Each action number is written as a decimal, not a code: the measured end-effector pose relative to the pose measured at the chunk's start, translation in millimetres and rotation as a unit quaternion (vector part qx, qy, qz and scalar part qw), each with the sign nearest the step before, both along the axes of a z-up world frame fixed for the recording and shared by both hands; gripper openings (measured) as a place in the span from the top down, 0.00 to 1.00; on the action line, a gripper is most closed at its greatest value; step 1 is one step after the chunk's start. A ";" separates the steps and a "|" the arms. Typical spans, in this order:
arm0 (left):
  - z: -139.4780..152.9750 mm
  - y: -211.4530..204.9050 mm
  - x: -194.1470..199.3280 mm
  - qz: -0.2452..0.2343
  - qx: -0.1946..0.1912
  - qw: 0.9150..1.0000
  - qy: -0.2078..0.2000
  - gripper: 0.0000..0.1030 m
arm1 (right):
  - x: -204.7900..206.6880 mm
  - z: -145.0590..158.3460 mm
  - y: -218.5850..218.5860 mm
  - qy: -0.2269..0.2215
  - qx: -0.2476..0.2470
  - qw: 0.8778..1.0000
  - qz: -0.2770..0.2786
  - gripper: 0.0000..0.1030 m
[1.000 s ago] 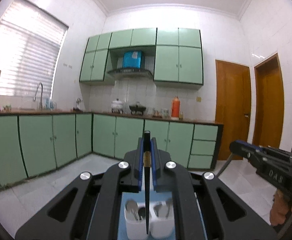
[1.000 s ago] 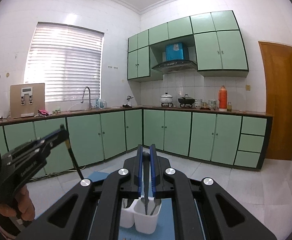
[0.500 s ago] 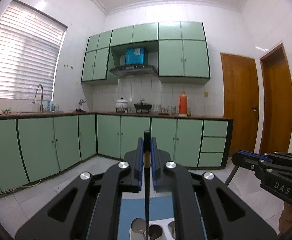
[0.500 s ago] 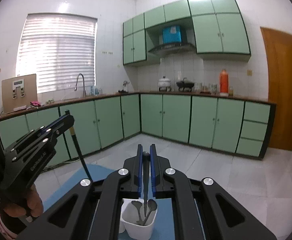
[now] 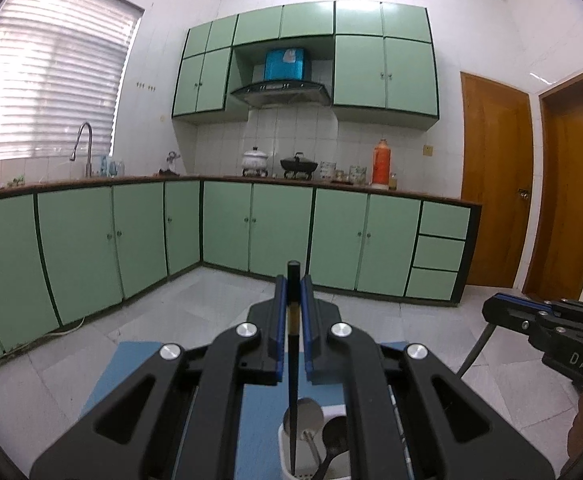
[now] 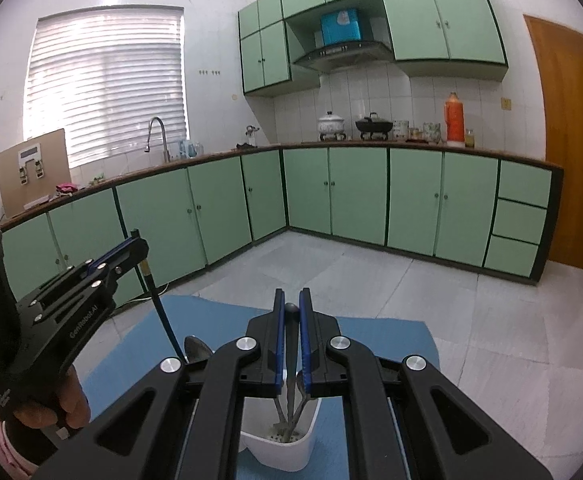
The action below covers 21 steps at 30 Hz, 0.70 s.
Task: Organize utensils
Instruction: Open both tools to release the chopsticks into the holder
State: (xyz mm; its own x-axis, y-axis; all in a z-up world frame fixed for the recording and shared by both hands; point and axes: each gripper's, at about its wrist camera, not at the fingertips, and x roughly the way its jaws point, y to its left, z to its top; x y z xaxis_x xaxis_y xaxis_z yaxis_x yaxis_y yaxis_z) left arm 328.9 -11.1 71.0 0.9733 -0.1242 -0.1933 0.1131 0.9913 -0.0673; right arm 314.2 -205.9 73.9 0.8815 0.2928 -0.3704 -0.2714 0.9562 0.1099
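My left gripper (image 5: 293, 300) is shut on a black-handled utensil (image 5: 292, 380) that hangs straight down, its lower end inside the left cup of a white utensil holder (image 5: 297, 452) holding two spoons (image 5: 327, 436). My right gripper (image 6: 291, 312) is shut on a steel utensil (image 6: 290, 392) whose lower end stands in the holder's right cup (image 6: 281, 450) among other steel cutlery. The left gripper (image 6: 137, 246) also shows at the left of the right wrist view. The right gripper (image 5: 495, 310) shows at the right of the left wrist view.
The holder stands on a blue mat (image 6: 383, 340) on a pale tiled surface. Green kitchen cabinets (image 5: 279, 232) line the far walls with a counter carrying pots and an orange flask (image 5: 380, 160). Two wooden doors (image 5: 495, 184) stand at the right.
Both grippers have lowered with their utensils. The utensil ends now sit deeper inside the holder's cups, and the holder appears closer under each gripper.
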 end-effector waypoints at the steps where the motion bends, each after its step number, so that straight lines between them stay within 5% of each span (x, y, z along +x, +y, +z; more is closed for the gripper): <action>1: -2.9 1.9 1.7 0.001 0.001 1.000 0.005 0.94 | 1.5 -3.5 -0.6 0.004 0.002 1.000 0.000 0.93; 14: -26.9 24.6 5.4 0.019 -0.012 0.999 0.038 0.89 | 1.1 -13.5 -17.4 0.010 0.023 0.999 -0.034 0.92; 19: -23.0 30.5 -8.6 0.022 -0.027 0.999 0.030 0.60 | -4.4 -16.0 -27.3 0.010 0.029 0.998 -0.050 0.80; 21: -21.6 33.4 -16.6 0.023 -0.028 0.999 0.027 0.52 | -8.9 -16.4 -27.9 0.005 0.028 0.998 -0.055 0.63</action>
